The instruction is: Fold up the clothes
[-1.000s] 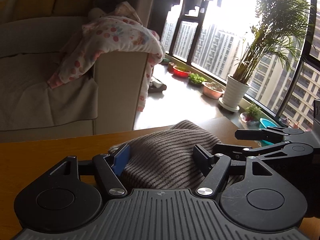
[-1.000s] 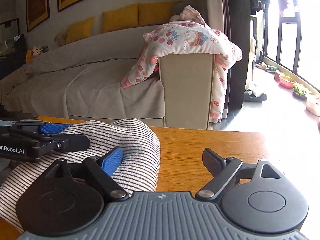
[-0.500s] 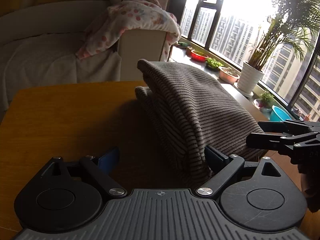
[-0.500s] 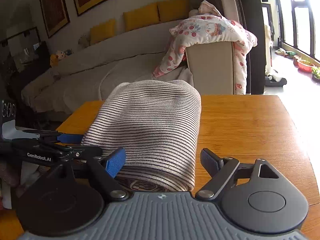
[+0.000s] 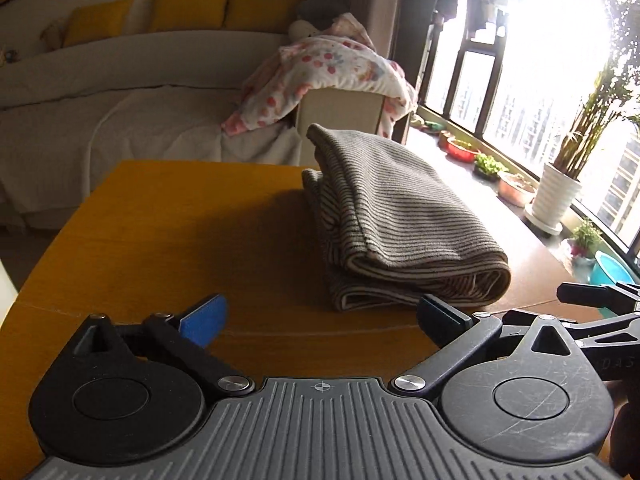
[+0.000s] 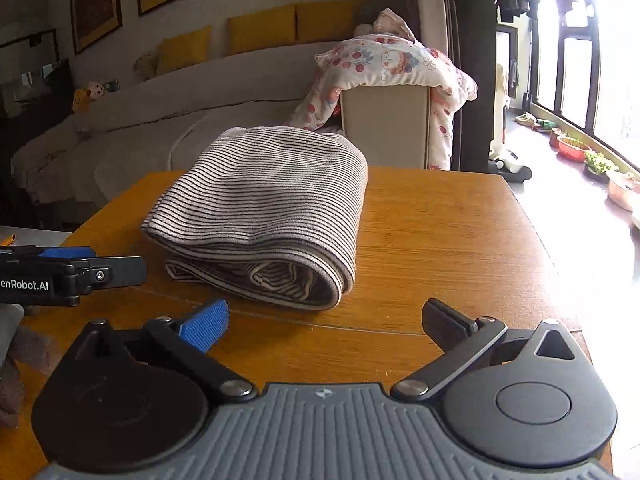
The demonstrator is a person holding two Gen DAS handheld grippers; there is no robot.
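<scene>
A grey striped garment (image 5: 396, 220) lies folded in a thick bundle on the wooden table (image 5: 168, 232); in the right wrist view it (image 6: 268, 200) sits ahead and a little left. My left gripper (image 5: 322, 316) is open and empty, just short of the bundle's near end. My right gripper (image 6: 326, 320) is open and empty, a short way back from the bundle. The left gripper shows at the left edge of the right wrist view (image 6: 80, 272); the right one at the right edge of the left wrist view (image 5: 592, 296).
A grey sofa (image 6: 168, 128) with yellow cushions and a floral blanket (image 6: 396, 60) stands behind the table. Potted plants (image 5: 560, 196) and bowls line the window sill on the right. The table's right edge (image 6: 548, 248) drops to the floor.
Both grippers have let go of the garment and pulled back from it. The garment, raised a second ago, now lies folded on the table.
</scene>
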